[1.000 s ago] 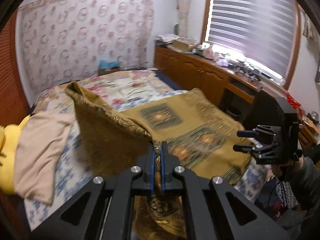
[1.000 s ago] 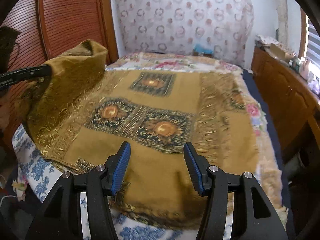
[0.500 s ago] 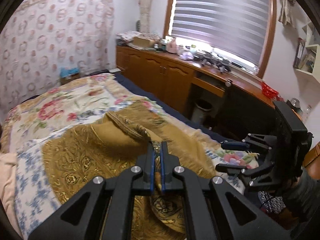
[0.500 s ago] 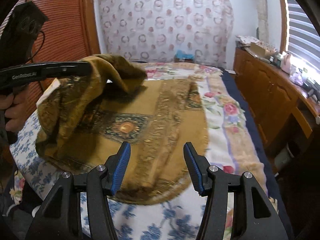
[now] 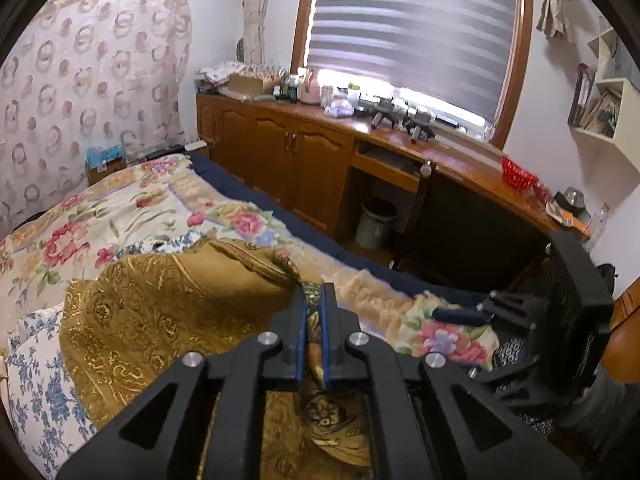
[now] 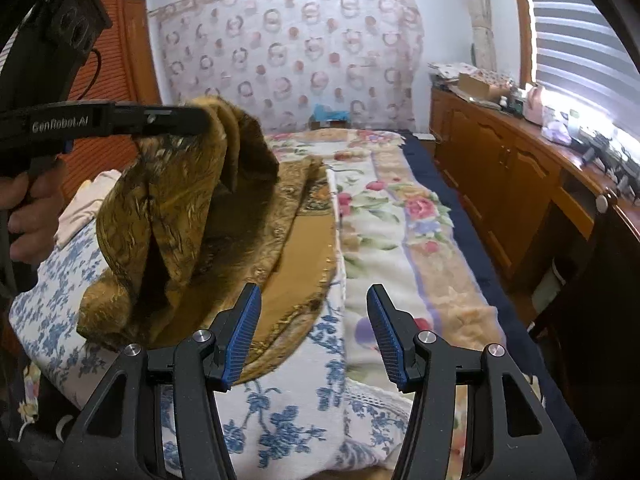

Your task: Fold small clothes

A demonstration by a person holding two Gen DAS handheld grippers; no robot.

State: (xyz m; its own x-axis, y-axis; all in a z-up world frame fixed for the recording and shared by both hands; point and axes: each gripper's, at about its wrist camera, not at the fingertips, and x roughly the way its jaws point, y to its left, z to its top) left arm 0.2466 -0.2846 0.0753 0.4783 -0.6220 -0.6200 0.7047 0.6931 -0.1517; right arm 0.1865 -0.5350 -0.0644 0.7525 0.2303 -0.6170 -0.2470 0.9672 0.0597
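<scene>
The mustard-gold brocade cloth with dark medallions (image 6: 168, 240) lies on the floral bed quilt (image 6: 400, 220), its corner lifted at the left of the right-wrist frame. My left claw (image 5: 313, 320) pinches that corner, jaws just beginning to part, probably to lay the fold down. My right claw (image 6: 312, 332) hangs released and empty over the cloth's edge, ready to smooth it.
</scene>
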